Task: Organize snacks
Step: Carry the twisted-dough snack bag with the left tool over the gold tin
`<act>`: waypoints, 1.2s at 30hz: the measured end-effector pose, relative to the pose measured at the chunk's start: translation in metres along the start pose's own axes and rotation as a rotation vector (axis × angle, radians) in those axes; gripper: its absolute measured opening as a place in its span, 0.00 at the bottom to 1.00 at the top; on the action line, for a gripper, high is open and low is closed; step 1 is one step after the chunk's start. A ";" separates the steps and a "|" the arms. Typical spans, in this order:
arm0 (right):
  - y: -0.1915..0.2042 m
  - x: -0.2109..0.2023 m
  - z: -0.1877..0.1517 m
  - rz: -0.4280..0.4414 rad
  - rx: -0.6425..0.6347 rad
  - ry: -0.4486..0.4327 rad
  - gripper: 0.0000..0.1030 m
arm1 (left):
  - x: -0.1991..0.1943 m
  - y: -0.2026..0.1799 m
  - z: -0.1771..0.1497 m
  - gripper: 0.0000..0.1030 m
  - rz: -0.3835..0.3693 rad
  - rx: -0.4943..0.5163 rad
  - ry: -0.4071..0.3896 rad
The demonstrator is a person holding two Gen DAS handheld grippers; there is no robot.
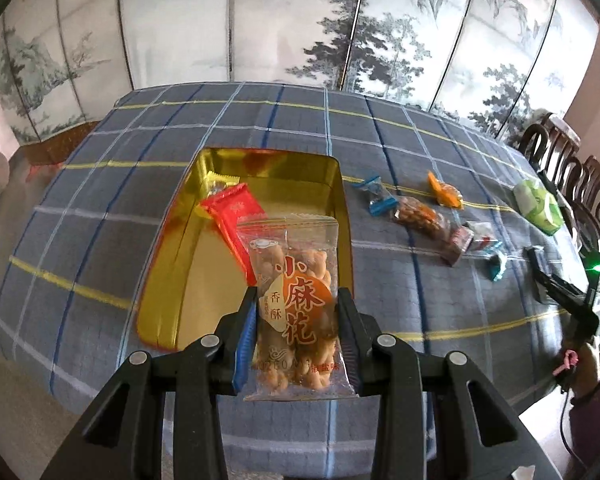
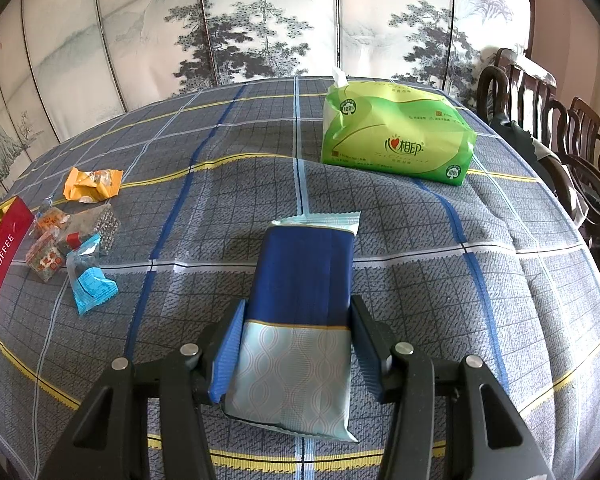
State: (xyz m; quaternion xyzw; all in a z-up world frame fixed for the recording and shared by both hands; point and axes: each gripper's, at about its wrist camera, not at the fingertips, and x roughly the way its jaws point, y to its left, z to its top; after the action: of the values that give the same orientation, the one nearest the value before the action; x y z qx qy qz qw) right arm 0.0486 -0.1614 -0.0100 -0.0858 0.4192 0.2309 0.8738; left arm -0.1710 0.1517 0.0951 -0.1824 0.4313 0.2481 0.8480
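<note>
1. You had barely started: only the red packet (image 1: pixel 236 224) lay in the gold tin (image 1: pixel 168 280).
2. Your left claw (image 1: pixel 296 332) pinched the twist-snack bag (image 1: pixel 296 300) above the tin's near edge.
3. Your right claw (image 2: pixel 296 344) pinched the blue packet (image 2: pixel 300 312) over the surface (image 2: pixel 460 280).
4. Loose snacks (image 2: pixel 80 236) remained beside the tin.

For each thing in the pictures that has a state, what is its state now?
Left tool: shut on twist-biscuit packet.
Right tool: shut on blue packet.
Gold tin: open, red packet inside.
Tissue pack: opened, tissue sticking out.
</note>
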 end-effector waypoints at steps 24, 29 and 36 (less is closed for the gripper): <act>0.000 0.000 0.000 -0.007 -0.006 0.002 0.50 | 0.113 0.004 0.078 0.33 0.079 0.005 0.071; 0.000 0.000 0.000 -0.008 -0.007 0.002 0.51 | 0.122 0.003 0.081 0.33 0.088 0.007 0.081; 0.000 -0.001 0.000 -0.017 -0.016 0.004 0.52 | 0.131 0.002 0.083 0.33 0.098 0.012 0.092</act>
State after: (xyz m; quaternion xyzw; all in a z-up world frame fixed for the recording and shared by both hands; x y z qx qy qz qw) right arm 0.0475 -0.1619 -0.0093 -0.0968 0.4183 0.2267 0.8742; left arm -0.0524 0.2311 0.0341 -0.1672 0.4796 0.2779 0.8153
